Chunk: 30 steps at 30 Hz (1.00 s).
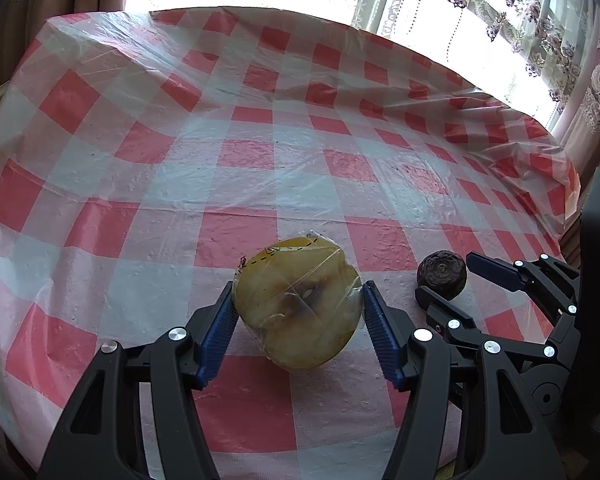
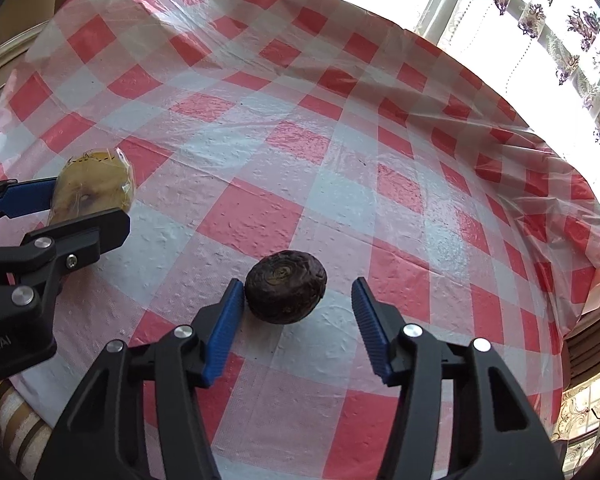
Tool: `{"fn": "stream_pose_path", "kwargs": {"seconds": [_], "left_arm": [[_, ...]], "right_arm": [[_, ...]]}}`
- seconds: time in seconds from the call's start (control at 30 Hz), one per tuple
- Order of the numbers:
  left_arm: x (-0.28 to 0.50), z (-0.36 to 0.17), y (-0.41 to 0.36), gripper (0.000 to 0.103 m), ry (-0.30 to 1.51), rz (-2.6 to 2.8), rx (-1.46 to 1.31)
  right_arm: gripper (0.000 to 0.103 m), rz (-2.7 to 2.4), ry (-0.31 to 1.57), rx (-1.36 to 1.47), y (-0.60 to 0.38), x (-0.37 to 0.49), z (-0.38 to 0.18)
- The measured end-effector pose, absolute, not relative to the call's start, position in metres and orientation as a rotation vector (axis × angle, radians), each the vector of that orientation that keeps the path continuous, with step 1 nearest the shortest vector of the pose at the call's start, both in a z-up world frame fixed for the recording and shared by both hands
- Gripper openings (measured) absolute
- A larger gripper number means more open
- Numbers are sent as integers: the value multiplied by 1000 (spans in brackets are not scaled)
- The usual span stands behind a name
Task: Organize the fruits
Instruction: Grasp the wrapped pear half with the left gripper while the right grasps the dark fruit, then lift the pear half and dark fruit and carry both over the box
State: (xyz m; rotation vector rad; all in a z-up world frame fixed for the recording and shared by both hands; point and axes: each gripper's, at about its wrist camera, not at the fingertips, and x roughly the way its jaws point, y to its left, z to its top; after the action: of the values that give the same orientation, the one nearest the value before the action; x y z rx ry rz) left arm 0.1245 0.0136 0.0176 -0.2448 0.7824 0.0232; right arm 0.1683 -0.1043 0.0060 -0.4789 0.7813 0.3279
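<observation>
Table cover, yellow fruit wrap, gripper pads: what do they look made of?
Table cover: thin plastic sheet, glossy, red-and-white check; it wrinkles and glares under the window.
Wrap on the yellow fruit: clear cling film, shiny, with creases and a printed dashed line.
Pads: blue, matte, finely ribbed; probably rubber or soft plastic. The gripper arms look like black moulded plastic with metal pins.

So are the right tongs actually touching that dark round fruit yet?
Partly touching: in the right wrist view one blue pad meets the dark fruit, while checkered cloth shows before the other pad. The right tongs aren't clamped.
</observation>
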Motion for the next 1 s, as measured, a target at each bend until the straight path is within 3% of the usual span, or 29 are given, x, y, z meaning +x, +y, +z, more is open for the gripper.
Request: {"fn": "stream_pose_path", "kwargs": {"seconds": [0.13, 1.0], "left_arm": [[125, 17, 13, 60, 783, 23, -242], [122, 27, -28, 60, 770, 29, -78]], "right_arm": [[42, 363, 788, -460, -104, 169, 6], [41, 359, 806, -215, -166, 164, 16]]}}
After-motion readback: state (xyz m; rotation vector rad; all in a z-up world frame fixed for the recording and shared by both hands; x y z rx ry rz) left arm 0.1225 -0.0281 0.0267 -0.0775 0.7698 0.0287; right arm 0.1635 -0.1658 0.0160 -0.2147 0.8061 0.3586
